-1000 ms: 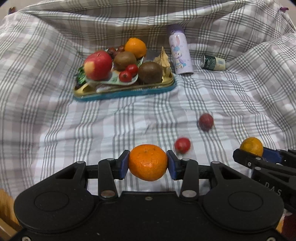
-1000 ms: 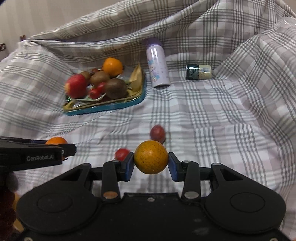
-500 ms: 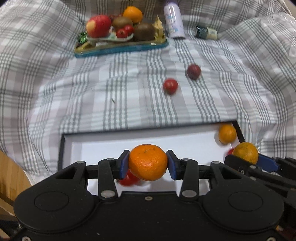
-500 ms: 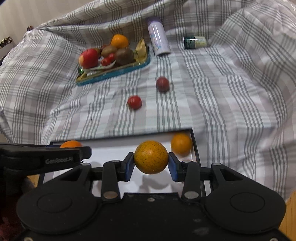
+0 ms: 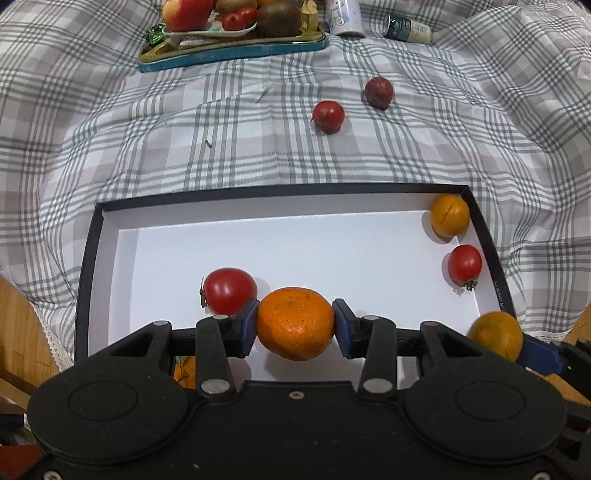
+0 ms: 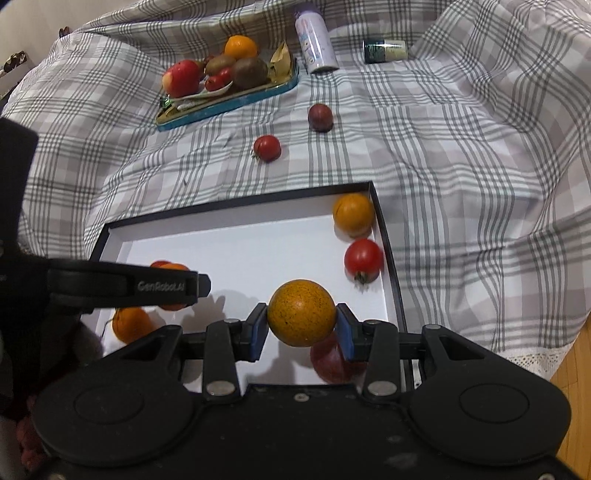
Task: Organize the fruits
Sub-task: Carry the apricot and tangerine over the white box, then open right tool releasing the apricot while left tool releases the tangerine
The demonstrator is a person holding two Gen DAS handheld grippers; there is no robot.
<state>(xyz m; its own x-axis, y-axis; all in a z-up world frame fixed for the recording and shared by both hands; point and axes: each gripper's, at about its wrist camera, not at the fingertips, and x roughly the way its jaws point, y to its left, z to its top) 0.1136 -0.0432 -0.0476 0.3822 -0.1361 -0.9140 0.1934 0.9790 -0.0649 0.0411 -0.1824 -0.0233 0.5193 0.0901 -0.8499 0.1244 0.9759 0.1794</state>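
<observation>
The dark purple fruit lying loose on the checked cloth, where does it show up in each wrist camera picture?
Left wrist: the dark purple fruit lies upper right of centre, just right of the loose tomato.
Right wrist: the fruit lies upper centre, up and right of the same tomato.
Shared landmark: the white can beside the fruit tray, beyond the fruit.

The box (image 5: 491,254) lies at the near edge of the cloth (image 5: 110,140). In its far right corner sits a fruit (image 5: 449,215), with a tomato (image 5: 464,265) just in front of it. Another tomato (image 5: 229,291) lies near the box's middle left. Behind the box, two small fruits (image 5: 328,116) (image 5: 378,92) lie on the cloth. Further back stands the tray (image 6: 229,103) of fruit, with a bottle (image 6: 316,37) and a can (image 6: 384,51) to its right.
</observation>
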